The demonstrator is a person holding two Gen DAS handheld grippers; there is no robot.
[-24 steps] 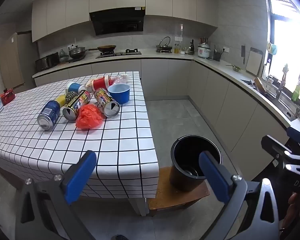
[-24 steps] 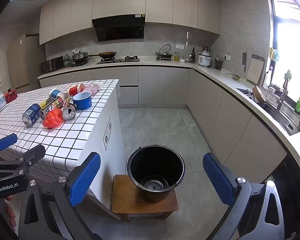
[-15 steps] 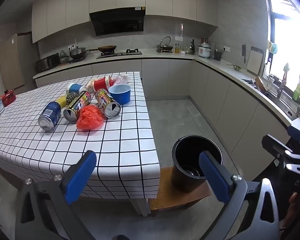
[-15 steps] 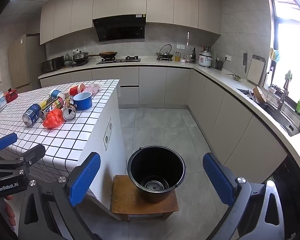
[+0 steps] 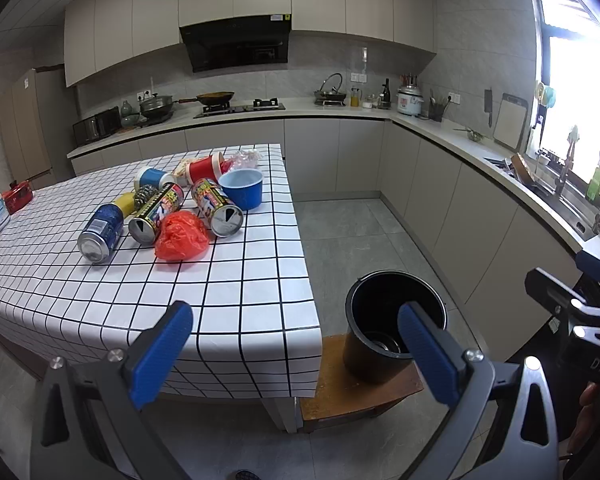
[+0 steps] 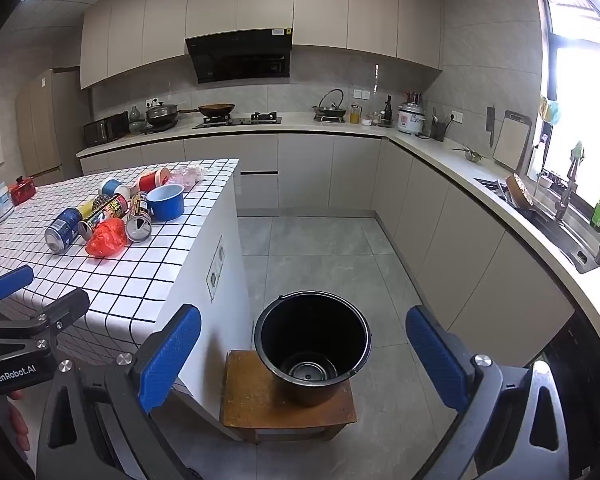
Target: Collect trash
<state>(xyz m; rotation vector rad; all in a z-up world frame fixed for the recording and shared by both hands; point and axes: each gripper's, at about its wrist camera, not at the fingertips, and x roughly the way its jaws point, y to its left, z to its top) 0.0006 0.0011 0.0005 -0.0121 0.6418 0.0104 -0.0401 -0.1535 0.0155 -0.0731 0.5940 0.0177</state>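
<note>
In the left wrist view, the left gripper (image 5: 296, 350) is standing wide open, its two blue fingers far apart, and it is holding nothing. It is hanging in the air before the near edge of the table (image 5: 228, 296), which is wearing a white cloth with black squares. The trash is lying together on the far part of the table: a blue can (image 5: 100, 233) on its side, a printed can (image 5: 157, 213) beside it, a second printed can (image 5: 217, 207), and a crumpled red bag (image 5: 181, 236) that is touching both printed cans. Behind them a blue bowl (image 5: 242, 188) is standing upright, and a red cup (image 5: 205, 169) and a blue and white cup (image 5: 153, 178) are lying on their sides. To the right of the table a black bucket (image 5: 394, 322) is standing on a low wooden stool (image 5: 340, 394). The right finger of the gripper is covering a part of the bucket. The right gripper (image 5: 580, 300) is showing at the right edge.

In the right wrist view, the right gripper (image 6: 304, 360) is also wide open and is holding nothing. It is pointing toward the bucket (image 6: 314, 344), which is sitting on the stool (image 6: 256, 400) just beside the table (image 6: 140, 280). Something round is lying at the bottom of the bucket, but I cannot tell what. The cans, the red bag (image 6: 106, 237) and the bowl (image 6: 166, 201) are lying well apart from this gripper. The left gripper (image 6: 20, 300) is showing at the left edge, over the cloth.
</note>
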